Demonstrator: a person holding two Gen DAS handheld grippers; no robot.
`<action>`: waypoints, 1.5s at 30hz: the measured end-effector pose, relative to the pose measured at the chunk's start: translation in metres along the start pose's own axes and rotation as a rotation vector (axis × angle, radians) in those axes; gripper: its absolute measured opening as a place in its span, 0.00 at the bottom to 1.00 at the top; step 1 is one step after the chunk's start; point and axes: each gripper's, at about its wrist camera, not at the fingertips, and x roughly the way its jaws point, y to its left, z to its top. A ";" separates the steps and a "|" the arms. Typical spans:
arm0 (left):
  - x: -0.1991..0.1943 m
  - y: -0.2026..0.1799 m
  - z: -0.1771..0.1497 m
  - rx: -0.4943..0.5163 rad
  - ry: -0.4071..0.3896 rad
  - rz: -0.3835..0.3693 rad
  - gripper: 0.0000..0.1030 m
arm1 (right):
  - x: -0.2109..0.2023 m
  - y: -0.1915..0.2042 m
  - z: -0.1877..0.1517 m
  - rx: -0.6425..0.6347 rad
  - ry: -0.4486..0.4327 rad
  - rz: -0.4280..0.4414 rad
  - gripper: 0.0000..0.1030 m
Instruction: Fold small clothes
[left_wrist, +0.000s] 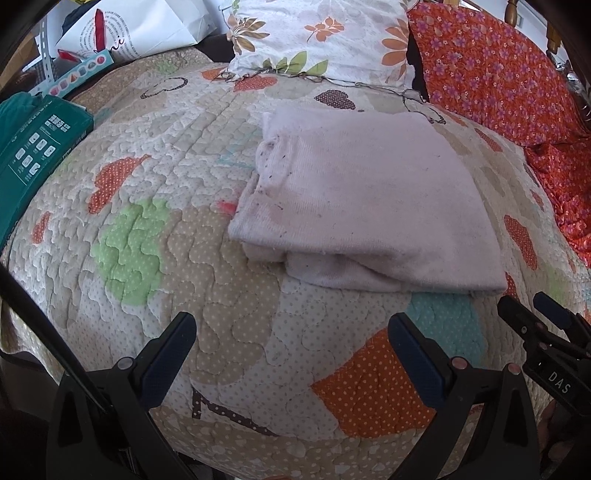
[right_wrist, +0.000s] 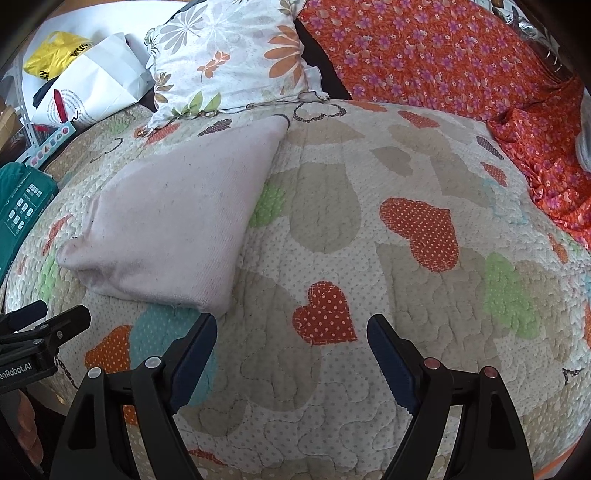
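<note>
Jaws on left gripper (left_wrist: 291, 343) and right gripper (right_wrist: 291, 343) are standing open and empty, hovering near the folded white garment (left_wrist: 369, 206) lying on the quilt (left_wrist: 184, 258); a careless nudge risks undoing the fold.

I see a quilted bedspread (left_wrist: 221, 258) patched with orange, green and beige dotted hearts covering the bed. At the far side a white floral pillow (left_wrist: 317, 37) rests on it, with an orange flowered cloth (left_wrist: 498, 81) to its right. Far left lies a white paper bag (right_wrist: 99, 85), a yellow plastic bag (right_wrist: 55, 55) behind it, and a teal box (left_wrist: 33, 147) nearer.
</note>
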 end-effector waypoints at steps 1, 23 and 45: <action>0.000 0.000 0.000 -0.001 0.001 -0.001 1.00 | 0.000 0.000 0.000 0.000 0.001 0.001 0.85; 0.003 0.003 0.001 -0.005 0.000 0.009 1.00 | 0.003 0.003 0.000 -0.034 -0.001 0.000 0.85; -0.001 -0.003 0.001 0.034 -0.064 0.082 1.00 | 0.001 0.018 0.000 -0.181 -0.006 -0.163 0.85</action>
